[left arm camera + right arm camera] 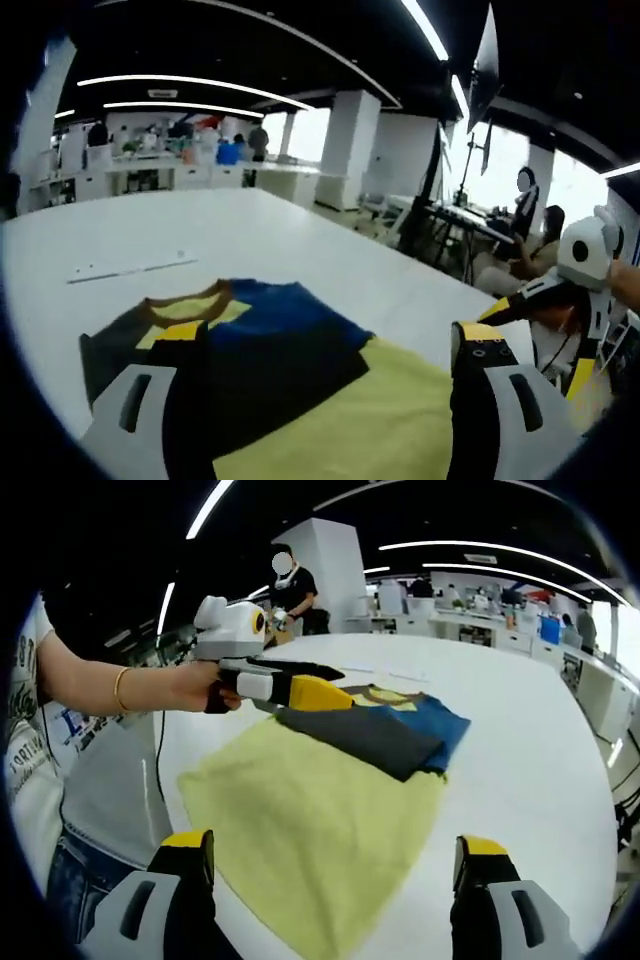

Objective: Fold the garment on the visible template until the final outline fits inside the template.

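While hovering wide open, left gripper [300, 685] nearer the shirt [330, 780] collar end. Right gripper [335, 865] also spread, empty, at the yellow hem. Long axis: hem to collar.

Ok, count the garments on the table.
1: a shirt lies flat on the white table, yellow body nearest the tools, dark sleeves folded over the blue chest, collar at the far end. Nothing suggests another beneath it, though one could be hidden.

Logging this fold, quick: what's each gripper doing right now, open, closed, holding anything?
Left gripper: open, jaws wide apart over the garment, holding nothing.
Right gripper: open, jaws wide apart above the garment's yellow end, holding nothing.
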`<state>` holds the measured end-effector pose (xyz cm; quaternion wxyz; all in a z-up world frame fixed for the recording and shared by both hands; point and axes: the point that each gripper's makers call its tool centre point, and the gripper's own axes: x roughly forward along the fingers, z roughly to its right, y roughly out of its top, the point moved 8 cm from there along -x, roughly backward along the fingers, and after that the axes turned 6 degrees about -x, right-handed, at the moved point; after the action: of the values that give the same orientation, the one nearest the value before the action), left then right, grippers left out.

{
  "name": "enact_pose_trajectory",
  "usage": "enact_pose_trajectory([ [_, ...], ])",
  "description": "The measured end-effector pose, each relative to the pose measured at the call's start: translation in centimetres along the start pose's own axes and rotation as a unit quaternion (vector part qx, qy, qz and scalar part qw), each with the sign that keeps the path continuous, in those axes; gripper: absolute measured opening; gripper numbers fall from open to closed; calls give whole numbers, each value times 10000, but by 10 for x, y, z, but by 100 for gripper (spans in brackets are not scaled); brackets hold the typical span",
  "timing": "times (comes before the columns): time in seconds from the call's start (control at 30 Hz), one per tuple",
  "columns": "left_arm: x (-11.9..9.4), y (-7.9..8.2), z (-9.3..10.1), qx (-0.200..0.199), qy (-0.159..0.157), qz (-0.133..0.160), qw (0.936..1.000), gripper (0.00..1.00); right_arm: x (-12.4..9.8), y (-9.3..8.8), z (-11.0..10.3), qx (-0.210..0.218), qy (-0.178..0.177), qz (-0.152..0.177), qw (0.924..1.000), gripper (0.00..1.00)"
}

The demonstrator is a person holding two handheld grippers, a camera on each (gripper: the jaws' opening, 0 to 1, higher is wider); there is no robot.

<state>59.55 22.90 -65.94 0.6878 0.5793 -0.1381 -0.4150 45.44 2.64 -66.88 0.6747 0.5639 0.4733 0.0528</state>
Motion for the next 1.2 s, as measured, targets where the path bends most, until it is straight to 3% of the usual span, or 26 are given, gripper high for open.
enact_pose_trajectory([
  [0.4, -55, -17, -46, -68, 582, -186, 9981, 98, 4, 2, -1, -44, 59, -46, 10000, 99],
  [0.57, -75, -18, -58, 72, 731, -233, 9970, 93, 7, 4, -3, -63, 92, -45, 9999, 99],
  [0.8, -99, -28, -79, 320, 982, -444, 9937, 75, 9, 4, -4, -75, 118, -89, 9999, 99],
  [0.93, -108, -35, -90, 388, 1131, -553, 9913, 58, 10, 4, -4, -75, 124, -115, 9998, 99],
  [1.2, -120, -43, -113, 953, 1613, -928, 9779, 31, 11, 4, -2, -33, 83, -126, 9999, 98],
])
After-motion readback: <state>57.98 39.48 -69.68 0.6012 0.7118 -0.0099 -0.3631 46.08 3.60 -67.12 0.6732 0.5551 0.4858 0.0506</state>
